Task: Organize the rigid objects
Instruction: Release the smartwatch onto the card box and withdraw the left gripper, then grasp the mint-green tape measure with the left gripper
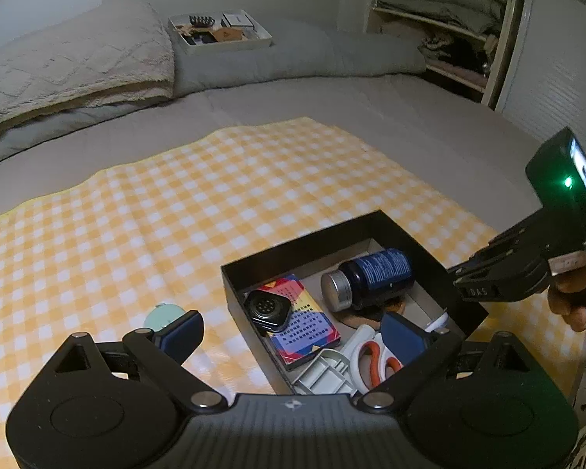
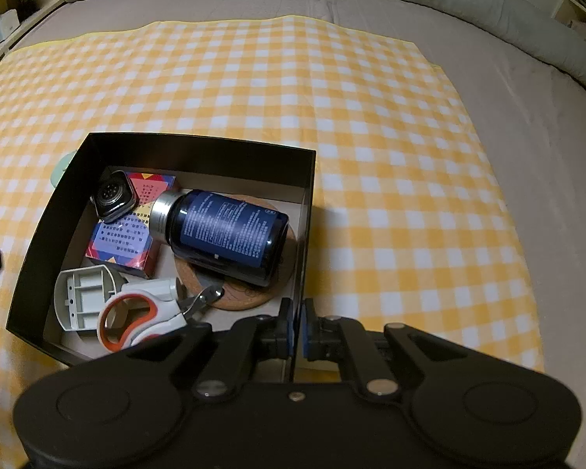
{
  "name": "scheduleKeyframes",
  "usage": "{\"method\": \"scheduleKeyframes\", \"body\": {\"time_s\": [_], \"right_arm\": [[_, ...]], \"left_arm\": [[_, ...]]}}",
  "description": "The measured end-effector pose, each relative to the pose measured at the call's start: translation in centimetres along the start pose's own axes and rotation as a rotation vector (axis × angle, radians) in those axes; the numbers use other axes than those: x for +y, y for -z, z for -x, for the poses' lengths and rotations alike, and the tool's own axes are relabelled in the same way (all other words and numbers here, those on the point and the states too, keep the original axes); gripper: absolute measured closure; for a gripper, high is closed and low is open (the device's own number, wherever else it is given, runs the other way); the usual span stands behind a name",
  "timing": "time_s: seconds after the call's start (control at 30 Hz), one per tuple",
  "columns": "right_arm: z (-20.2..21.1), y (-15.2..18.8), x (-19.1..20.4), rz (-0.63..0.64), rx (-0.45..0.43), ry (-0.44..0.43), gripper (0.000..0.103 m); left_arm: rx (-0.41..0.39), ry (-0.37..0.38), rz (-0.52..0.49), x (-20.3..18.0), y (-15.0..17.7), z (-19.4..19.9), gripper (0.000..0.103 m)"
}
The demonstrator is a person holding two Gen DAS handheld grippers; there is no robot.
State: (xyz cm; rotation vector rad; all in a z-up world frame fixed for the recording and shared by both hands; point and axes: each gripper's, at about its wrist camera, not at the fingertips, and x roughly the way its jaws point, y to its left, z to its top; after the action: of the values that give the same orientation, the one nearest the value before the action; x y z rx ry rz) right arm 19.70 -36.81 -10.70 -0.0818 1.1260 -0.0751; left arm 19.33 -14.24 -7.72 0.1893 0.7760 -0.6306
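Black box [image 2: 47, 258] holding bottle [image 2: 230, 230], scissors [image 2: 136, 316], card pack [image 2: 125, 242], right tongs [image 2: 297, 324] clenched on its wall, left tongs [image 1: 293, 330] released

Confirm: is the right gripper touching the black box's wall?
Touching. The right wrist view shows the right gripper shut with its fingers on the black box wall.

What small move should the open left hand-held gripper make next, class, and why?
Probably reach for the mint-green round object just outside the black box. It seems to be the only loose item on the checked cloth, the left hand-held gripper is open and empty, and the right hand-held gripper is pinching the box wall.
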Motion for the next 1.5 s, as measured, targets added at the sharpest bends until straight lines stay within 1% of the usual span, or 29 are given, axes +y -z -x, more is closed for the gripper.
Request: {"method": "scheduleKeyframes", "body": {"time_s": [0.17, 0.37, 0.53, 0.63, 0.73, 0.8, 0.87, 0.93, 1.03, 1.13, 1.3, 1.5], "right_arm": [[-0.1, 0.0, 0.0, 0.002, 0.000, 0.001, 0.098], [-0.1, 0.0, 0.1, 0.003, 0.001, 0.005, 0.098], [-0.1, 0.0, 0.0, 0.006, 0.002, 0.005, 0.098], [-0.1, 0.0, 0.0, 0.005, 0.001, 0.005, 0.098], [-0.1, 0.0, 0.1, 0.010, 0.000, 0.005, 0.098], [-0.1, 0.0, 0.1, 0.010, 0.001, 0.005, 0.098], [-0.1, 0.1, 0.1, 0.009, 0.000, 0.002, 0.098], [-0.1, 0.1, 0.1, 0.009, -0.001, 0.000, 0.098], [0.0, 0.2, 0.1, 0.010, -0.002, -0.006, 0.097], [0.0, 0.1, 0.0, 0.000, 0.000, -0.013, 0.098], [0.0, 0.0, 0.0, -0.004, 0.001, -0.015, 0.097], [-0.2, 0.2, -0.3, -0.005, 0.007, -0.031, 0.097]], "left_arm": [[-0.052, -0.029, 0.046, 1.8, -0.1, 1.6, 0.005], [-0.104, -0.124, 0.163, 5.7, -0.1, 2.6, 0.001], [-0.091, -0.216, 0.256, 8.6, 0.2, 2.1, 0.001], [-0.084, -0.248, 0.280, 9.8, 0.5, 1.5, 0.001], [-0.117, -0.251, 0.251, 10.3, 1.1, 1.1, 0.001], [-0.103, -0.239, 0.215, 10.4, 1.4, 0.5, 0.002], [-0.075, -0.211, 0.166, 10.3, 1.6, -0.3, 0.005], [-0.049, -0.198, 0.120, 10.1, 1.9, -1.1, 0.019], [0.009, -0.171, 0.074, 9.9, 2.3, -2.7, 0.030], [0.054, -0.154, 0.052, 10.0, 2.6, -4.3, 0.031], [0.101, -0.141, 0.017, 9.8, 2.7, -6.9, 0.031], [0.126, -0.156, 0.001, 9.3, 2.4, -9.7, 0.030]]}}
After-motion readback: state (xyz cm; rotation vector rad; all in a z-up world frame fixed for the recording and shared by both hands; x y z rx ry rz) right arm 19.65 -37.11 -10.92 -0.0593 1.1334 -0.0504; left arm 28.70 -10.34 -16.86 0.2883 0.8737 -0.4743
